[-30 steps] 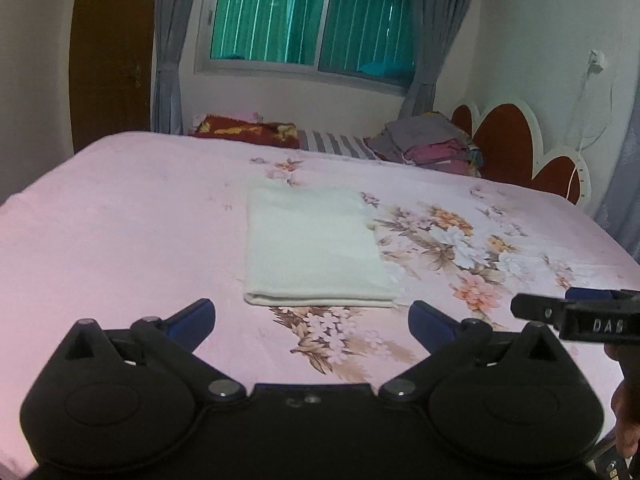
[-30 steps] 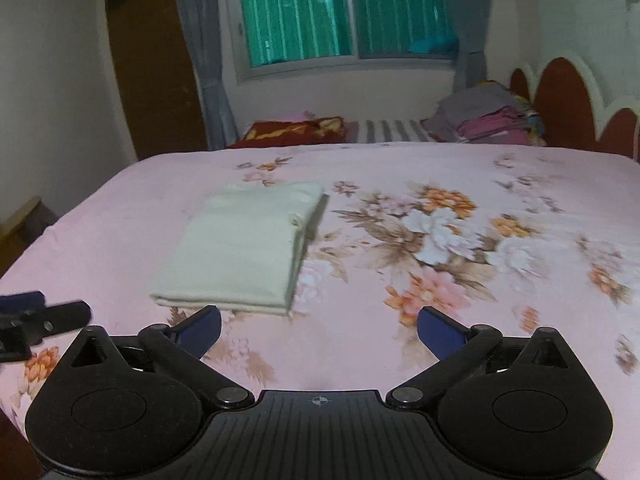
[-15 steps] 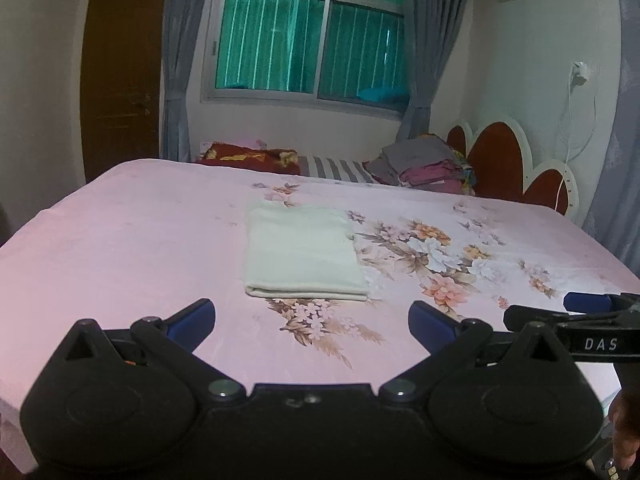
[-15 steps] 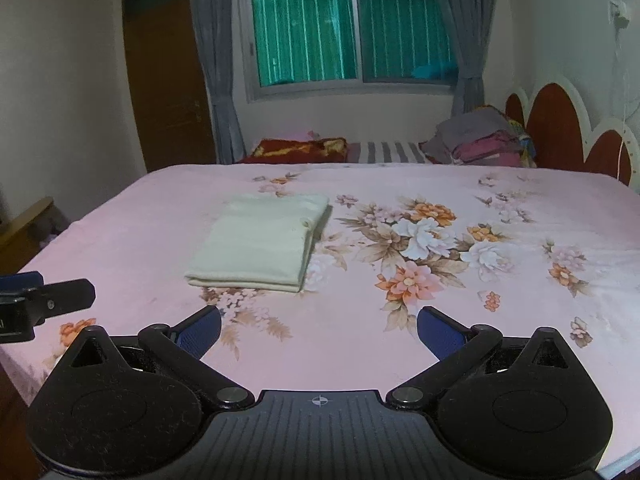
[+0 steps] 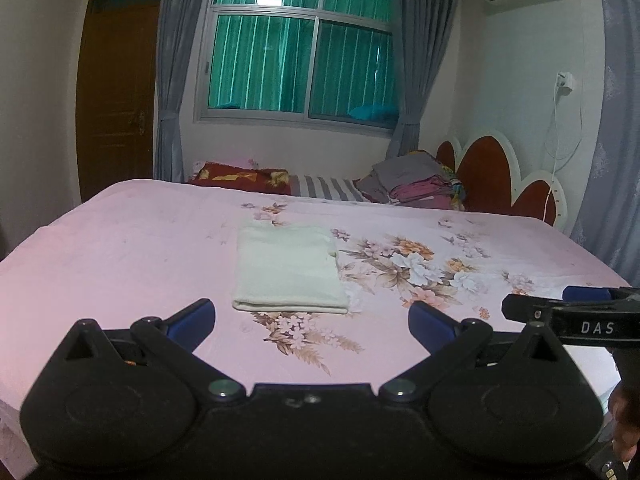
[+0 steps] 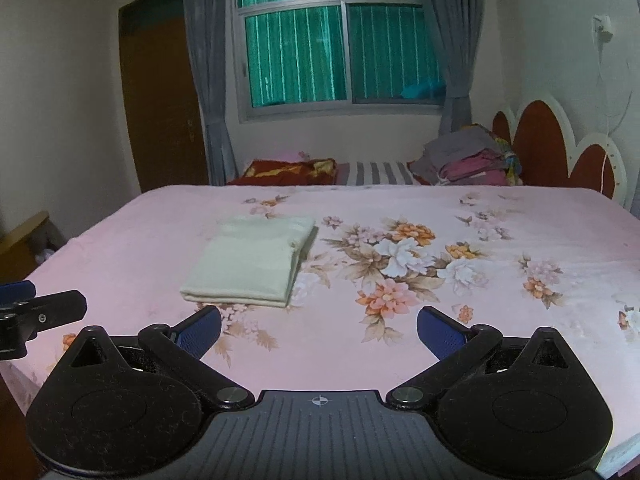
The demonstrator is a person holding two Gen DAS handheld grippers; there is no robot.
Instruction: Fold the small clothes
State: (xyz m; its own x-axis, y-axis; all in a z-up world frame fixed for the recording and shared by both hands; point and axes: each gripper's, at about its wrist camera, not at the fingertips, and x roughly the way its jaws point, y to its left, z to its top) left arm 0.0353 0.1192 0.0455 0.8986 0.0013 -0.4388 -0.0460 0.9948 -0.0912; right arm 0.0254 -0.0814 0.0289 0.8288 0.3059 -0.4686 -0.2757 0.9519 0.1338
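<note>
Left gripper [image 5: 312, 318]: blue-tipped fingers [image 5: 191, 317] spread wide, nothing between them, held above the near part of the bed. Right gripper [image 6: 319, 326]: fingers [image 6: 439, 330] likewise spread wide and empty, level with its partner; each gripper's tip shows at the edge of the other's view.

Task object: a pale cream garment [image 5: 288, 270], folded into a flat rectangle with squared edges, lies on the pink flowered bedsheet [image 5: 120, 256] ahead of both grippers and apart from them. Its thick folded edge faces the grippers; layered edges show on its right side in the right wrist view [image 6: 256, 266].

Step in hand, as a judgement: the fold of this piece looks complete, and neither gripper touches it. The next move would call either for setting the folded piece aside or for fetching another garment; a stack of folded clothes [image 6: 468, 158] sits at the far side near the headboard [image 6: 552, 148], though whether it belongs to the task cannot be told.

Edges and room: the sheet is bare and flat to the left, right and beyond the garment, giving wide room for sliding or lifting. The near edge of the bed lies just under the grippers; the left edge drops off near the left gripper's side.
</note>
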